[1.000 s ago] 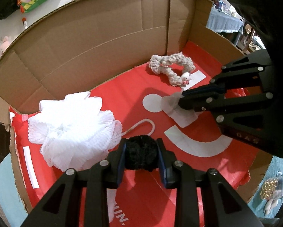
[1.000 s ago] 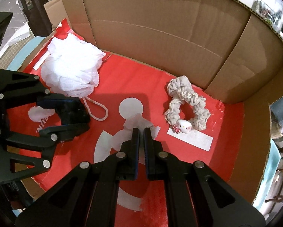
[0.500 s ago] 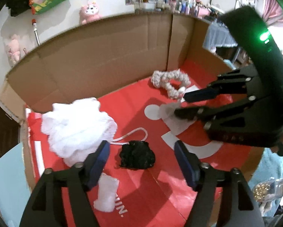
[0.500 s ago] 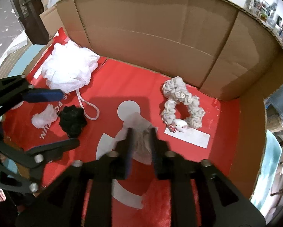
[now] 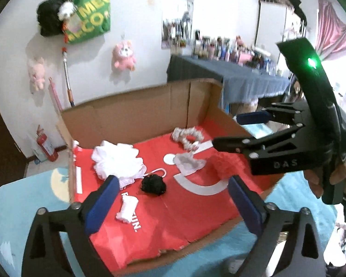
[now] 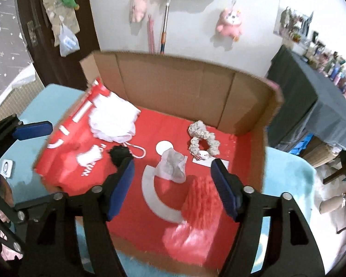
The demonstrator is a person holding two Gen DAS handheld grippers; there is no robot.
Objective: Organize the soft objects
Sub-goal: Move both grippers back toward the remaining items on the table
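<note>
Holding bath pouf [image 5: 117, 161], black pompom [image 5: 153, 184], scrunchie [image 6: 203, 141]: cardboard box [image 6: 173, 87].

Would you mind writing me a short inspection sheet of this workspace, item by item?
Surface: opened cardboard box with a red printed floor, on a light blue table.
Job's things: white mesh pouf, black scrunchie, beige scrunchie, grey-white cloth, small white wad and red ruffled piece all lie on the red floor.
Clutter: nothing seen in the box.
Grippers: left gripper and right gripper open, nothing between the pads; jaws have just been opening.
Cables: nothing seen.
Surroundings: plush toys and green bag on the wall, crowded side table.
</note>
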